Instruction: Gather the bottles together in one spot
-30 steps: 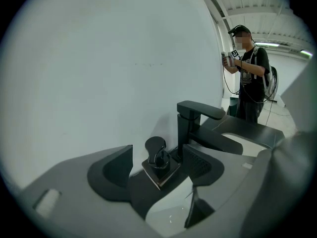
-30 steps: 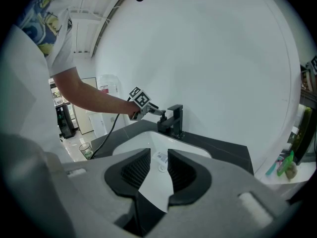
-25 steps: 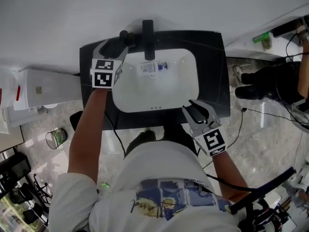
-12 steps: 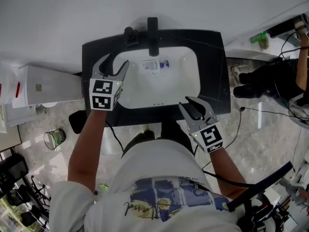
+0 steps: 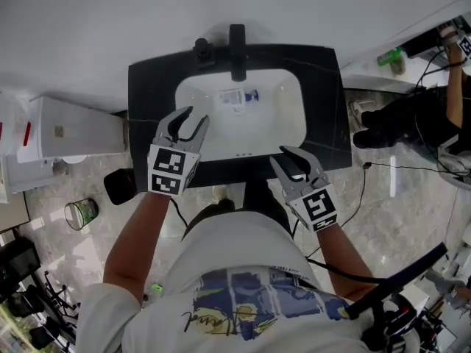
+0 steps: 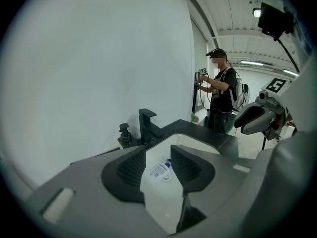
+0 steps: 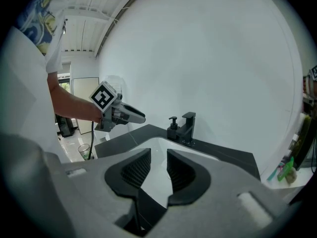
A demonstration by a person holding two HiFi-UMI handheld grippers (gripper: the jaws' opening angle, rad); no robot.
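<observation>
A small clear bottle [image 5: 237, 96] with a white label and blue cap lies on its side near the drain of the white sink [image 5: 283, 127]; the left gripper view shows this bottle [image 6: 161, 169] far beyond the jaws. A black pump bottle [image 5: 201, 50] stands beside the black faucet [image 5: 237, 50] at the back of the counter. My left gripper [image 5: 193, 118] hovers over the sink's front left; its jaws have just been closing, open with nothing between them [image 6: 158, 150]. My right gripper [image 5: 283, 155] hangs open and empty at the counter's front right edge [image 7: 158, 152].
The black counter [image 5: 327, 101] meets a white wall behind. A green bottle [image 5: 394, 57] stands on a white ledge at far right. A white appliance [image 5: 73, 127] and a glass jar [image 5: 79, 213] sit on the floor at left. Another person [image 6: 220, 98] stands in the background.
My left gripper drew back from the pump bottle at the counter's back left toward the sink's front edge, and its jaws narrowed. The right gripper shifted slightly left.
</observation>
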